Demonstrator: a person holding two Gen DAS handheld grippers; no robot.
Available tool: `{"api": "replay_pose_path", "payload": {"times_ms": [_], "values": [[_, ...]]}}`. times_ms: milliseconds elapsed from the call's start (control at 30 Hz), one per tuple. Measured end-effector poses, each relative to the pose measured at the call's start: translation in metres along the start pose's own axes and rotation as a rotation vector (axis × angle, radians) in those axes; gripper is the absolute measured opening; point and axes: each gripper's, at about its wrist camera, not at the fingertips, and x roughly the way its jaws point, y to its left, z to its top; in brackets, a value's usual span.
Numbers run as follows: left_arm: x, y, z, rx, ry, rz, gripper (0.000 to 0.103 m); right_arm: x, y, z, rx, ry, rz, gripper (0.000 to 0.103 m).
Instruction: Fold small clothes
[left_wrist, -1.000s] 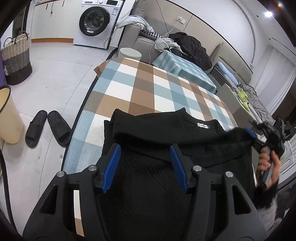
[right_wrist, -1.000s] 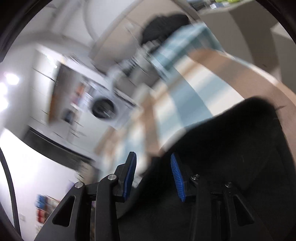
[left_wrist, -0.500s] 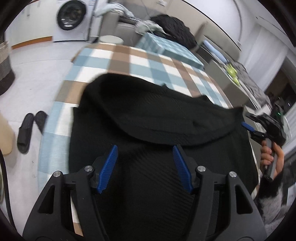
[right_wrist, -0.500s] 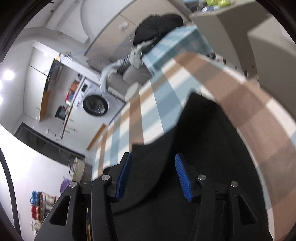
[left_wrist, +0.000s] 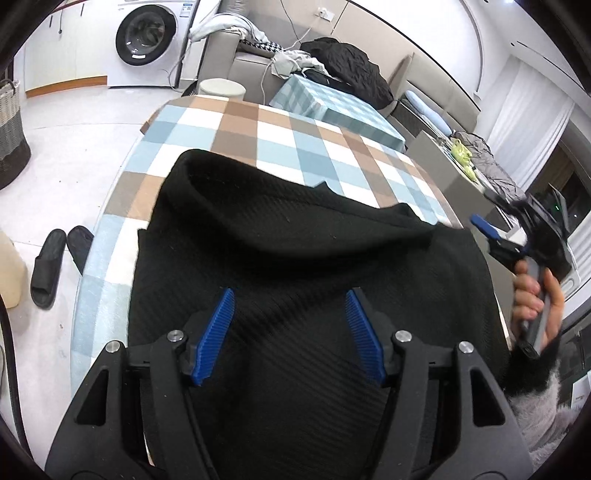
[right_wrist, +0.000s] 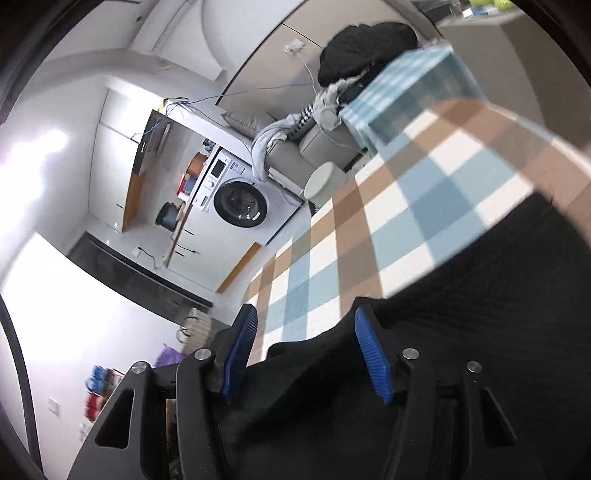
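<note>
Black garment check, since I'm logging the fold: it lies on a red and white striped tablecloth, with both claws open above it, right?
Not quite. The tablecloth is checked in blue, brown and white, as the left wrist view shows. The black garment does lie on it, with the left claw and right claw open.

A black ribbed garment (left_wrist: 314, 280) lies on a blue, brown and white checked tablecloth (left_wrist: 258, 136).

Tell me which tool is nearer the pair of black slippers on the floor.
Left. The left tool hovers over the black garment on the side nearest the slippers; the right tool is off the garment's opposite edge.
</note>
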Motion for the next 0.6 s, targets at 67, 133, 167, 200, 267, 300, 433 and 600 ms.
{"api": "replay_pose_path", "payload": {"times_ms": [67, 133, 167, 200, 267, 300, 433, 600], "values": [[0.004, 0.005, 0.006, 0.001, -0.006, 0.024, 0.061, -0.012, -0.004, -0.001, -0.019, -0.007, -0.052, 0.057], [0.011, 0.011, 0.014, -0.017, -0.01, 0.042, 0.061, -0.025, -0.014, -0.002, -0.032, -0.02, -0.125, 0.057], [0.014, 0.015, 0.018, -0.024, -0.012, 0.051, 0.061, -0.032, -0.021, -0.002, -0.027, -0.019, -0.169, 0.057], [0.018, 0.018, 0.023, -0.03, -0.017, 0.066, 0.061, -0.039, -0.029, 0.0, -0.029, -0.016, -0.215, 0.057], [0.025, 0.029, 0.032, -0.058, -0.034, 0.126, 0.061, -0.05, -0.041, -0.003, -0.041, -0.016, -0.295, 0.057], [0.027, 0.034, 0.035, -0.076, -0.042, 0.144, 0.061, -0.057, -0.051, -0.003, -0.03, -0.011, -0.327, 0.057], [0.042, 0.05, 0.049, -0.097, -0.043, 0.176, 0.061, -0.074, -0.082, 0.004, 0.039, -0.022, -0.367, 0.057], [0.061, 0.056, 0.06, -0.087, -0.02, 0.19, 0.054, -0.067, -0.095, 0.013, 0.035, -0.004, -0.414, 0.057]]}}
